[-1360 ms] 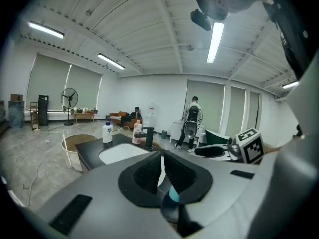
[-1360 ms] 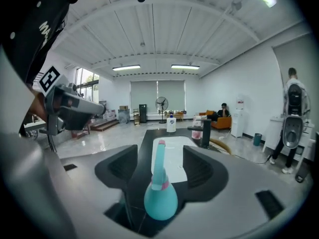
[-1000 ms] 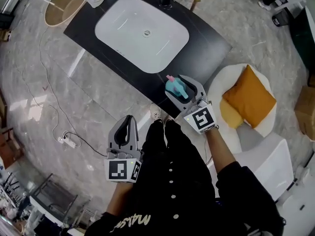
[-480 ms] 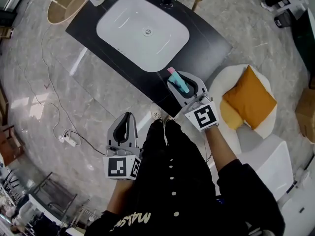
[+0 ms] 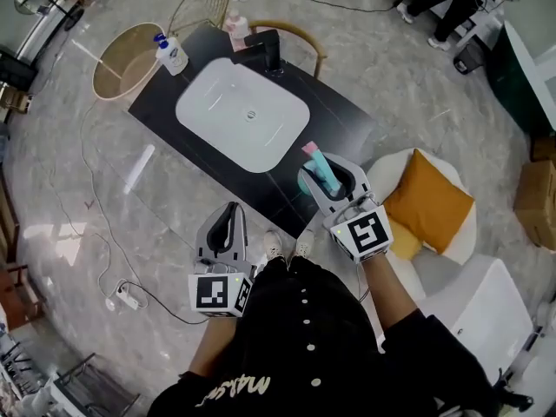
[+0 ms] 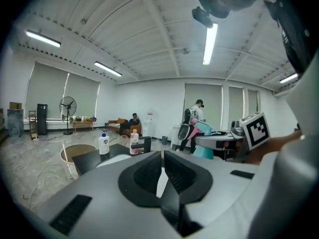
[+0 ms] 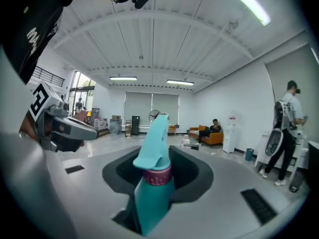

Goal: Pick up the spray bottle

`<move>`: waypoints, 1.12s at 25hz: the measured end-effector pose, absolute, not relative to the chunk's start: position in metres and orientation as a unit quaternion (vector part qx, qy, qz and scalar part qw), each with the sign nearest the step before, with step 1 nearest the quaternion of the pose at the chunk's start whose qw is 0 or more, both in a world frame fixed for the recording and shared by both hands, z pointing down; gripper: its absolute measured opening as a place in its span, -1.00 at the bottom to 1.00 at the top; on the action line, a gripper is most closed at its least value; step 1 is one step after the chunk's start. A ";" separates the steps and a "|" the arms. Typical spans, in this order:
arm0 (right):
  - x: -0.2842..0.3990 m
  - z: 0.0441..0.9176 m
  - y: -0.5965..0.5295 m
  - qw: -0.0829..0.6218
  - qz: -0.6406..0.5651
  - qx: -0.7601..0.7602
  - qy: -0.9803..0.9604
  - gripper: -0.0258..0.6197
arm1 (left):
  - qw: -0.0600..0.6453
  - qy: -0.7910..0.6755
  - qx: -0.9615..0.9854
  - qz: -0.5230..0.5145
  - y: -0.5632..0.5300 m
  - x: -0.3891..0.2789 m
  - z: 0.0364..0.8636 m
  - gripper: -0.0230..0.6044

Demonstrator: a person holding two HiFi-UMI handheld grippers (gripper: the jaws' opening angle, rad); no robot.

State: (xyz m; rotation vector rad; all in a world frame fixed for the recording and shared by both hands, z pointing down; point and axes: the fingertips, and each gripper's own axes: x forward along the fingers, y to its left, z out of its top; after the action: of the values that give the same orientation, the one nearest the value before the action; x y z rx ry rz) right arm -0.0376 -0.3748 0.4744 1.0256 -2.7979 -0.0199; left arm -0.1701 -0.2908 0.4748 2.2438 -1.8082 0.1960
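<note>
right tongs (image 5: 327, 167): closed on spray bottle (image 5: 321, 171), lifted it off counter (image 5: 346, 122) | left tongs (image 5: 229, 215): raised

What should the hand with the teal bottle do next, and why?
Probably carry the spray bottle a little farther from the black counter, with the jaws tight. The right gripper is clamped on the bottle below its pink collar, so the pickup looks done. In the head view the bottle shows right over the counter's edge.
</note>
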 end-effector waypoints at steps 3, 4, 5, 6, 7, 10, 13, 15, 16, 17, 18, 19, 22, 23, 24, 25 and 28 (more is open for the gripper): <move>-0.023 0.447 -0.371 0.068 -0.022 0.364 -0.929 -0.53 | 0.110 -0.612 0.781 0.058 -0.298 -0.162 0.459 -0.84; -0.017 0.440 -0.370 0.065 -0.025 0.372 -0.925 -0.52 | 0.104 -0.608 0.785 0.055 -0.301 -0.160 0.454 -0.84; -0.011 0.434 -0.370 0.062 -0.027 0.381 -0.922 -0.52 | 0.098 -0.605 0.788 0.051 -0.304 -0.158 0.448 -0.84; -0.004 0.429 -0.369 0.058 -0.026 0.391 -0.918 -0.52 | 0.092 -0.602 0.791 0.048 -0.308 -0.156 0.444 -0.84; 0.002 0.424 -0.368 0.055 -0.024 0.401 -0.914 -0.52 | 0.085 -0.600 0.794 0.046 -0.312 -0.154 0.438 -0.84; 0.025 0.411 -0.364 0.047 -0.017 0.436 -0.898 -0.52 | 0.069 -0.594 0.801 0.038 -0.320 -0.149 0.424 -0.84; 0.048 0.398 -0.360 0.036 -0.018 0.464 -0.885 -0.52 | 0.057 -0.588 0.806 0.030 -0.328 -0.143 0.413 -0.84; 0.060 0.392 -0.356 0.034 -0.024 0.477 -0.878 -0.52 | 0.049 -0.583 0.810 0.026 -0.332 -0.139 0.407 -0.84; 0.066 0.390 -0.355 0.034 -0.027 0.484 -0.874 -0.53 | 0.046 -0.581 0.812 0.025 -0.333 -0.137 0.405 -0.84; 0.071 0.388 -0.353 0.033 -0.029 0.489 -0.871 -0.53 | 0.043 -0.580 0.813 0.025 -0.335 -0.136 0.402 -0.84; 0.077 0.386 -0.352 0.032 -0.030 0.495 -0.868 -0.53 | 0.040 -0.578 0.814 0.024 -0.336 -0.134 0.400 -0.84; 0.082 0.384 -0.351 0.031 -0.031 0.500 -0.865 -0.53 | 0.038 -0.578 0.815 0.024 -0.337 -0.133 0.398 -0.84; 0.094 0.383 -0.351 0.028 -0.030 0.510 -0.859 -0.53 | 0.033 -0.579 0.815 0.019 -0.341 -0.132 0.391 -0.84; 0.097 0.383 -0.351 0.029 -0.030 0.513 -0.857 -0.53 | 0.032 -0.578 0.815 0.018 -0.342 -0.131 0.390 -0.84; 0.099 0.383 -0.351 0.029 -0.030 0.515 -0.856 -0.53 | 0.031 -0.578 0.815 0.018 -0.342 -0.130 0.389 -0.84; 0.101 0.382 -0.351 0.030 -0.031 0.517 -0.855 -0.53 | 0.030 -0.577 0.816 0.018 -0.343 -0.130 0.388 -0.84; 0.103 0.380 -0.354 0.026 -0.033 0.519 -0.853 -0.53 | 0.026 -0.576 0.817 0.021 -0.344 -0.129 0.387 -0.84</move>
State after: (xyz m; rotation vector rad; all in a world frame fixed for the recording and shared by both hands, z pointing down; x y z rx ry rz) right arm 0.1030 -0.3544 0.3803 1.6056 -2.6382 -0.1031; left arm -0.1291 -0.3440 0.3867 2.5242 -1.7810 0.0655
